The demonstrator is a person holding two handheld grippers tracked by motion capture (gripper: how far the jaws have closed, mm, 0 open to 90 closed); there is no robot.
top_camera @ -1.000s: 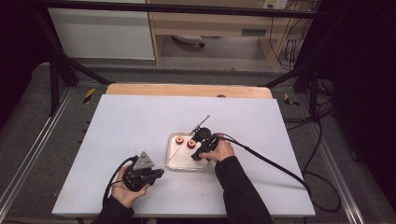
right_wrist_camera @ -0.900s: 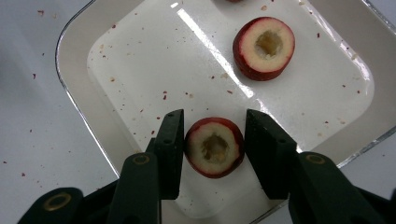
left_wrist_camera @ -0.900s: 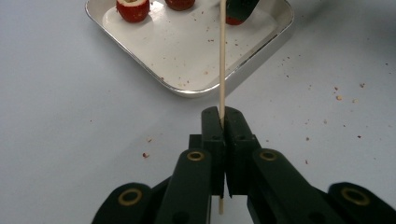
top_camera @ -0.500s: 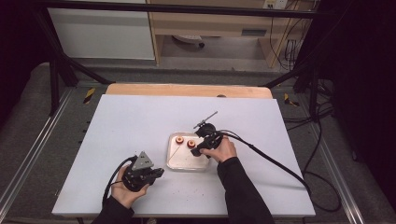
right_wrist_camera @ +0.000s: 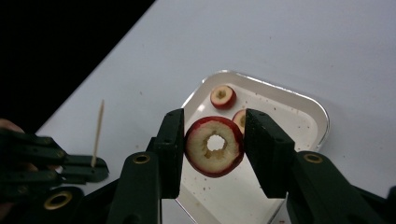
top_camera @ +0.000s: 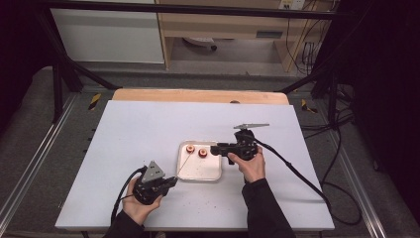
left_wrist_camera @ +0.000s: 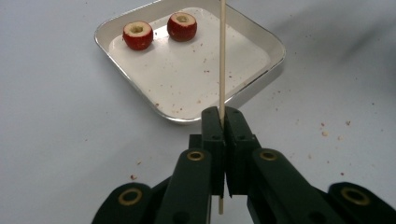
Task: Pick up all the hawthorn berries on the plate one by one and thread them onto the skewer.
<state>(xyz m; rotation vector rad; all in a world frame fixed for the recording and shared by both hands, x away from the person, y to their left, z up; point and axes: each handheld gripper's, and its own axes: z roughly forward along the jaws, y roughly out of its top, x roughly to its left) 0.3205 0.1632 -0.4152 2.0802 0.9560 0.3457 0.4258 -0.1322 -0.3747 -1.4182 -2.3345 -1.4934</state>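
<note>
Right gripper (right_wrist_camera: 212, 151), centre frame, clamps a cored red fruit ring (right_wrist_camera: 215, 146), hole facing the camera, above the white tray (right_wrist_camera: 308, 105) holding two cored fruits (right_wrist_camera: 222, 96); left gripper (left_wrist_camera: 223, 122), lower left in the right gripper view, pinches an upright wooden skewer (left_wrist_camera: 222, 51); judged next: the ring travels left onto its point.

The tray (left_wrist_camera: 254, 65), upper centre of the left gripper view, looks like shiny smooth metal, and the skewer (left_wrist_camera: 222, 56) like pale matt wood. The table (top_camera: 143, 129) is matt white; the fruit slice (right_wrist_camera: 215, 146) has glossy red skin around moist pale flesh.
</note>
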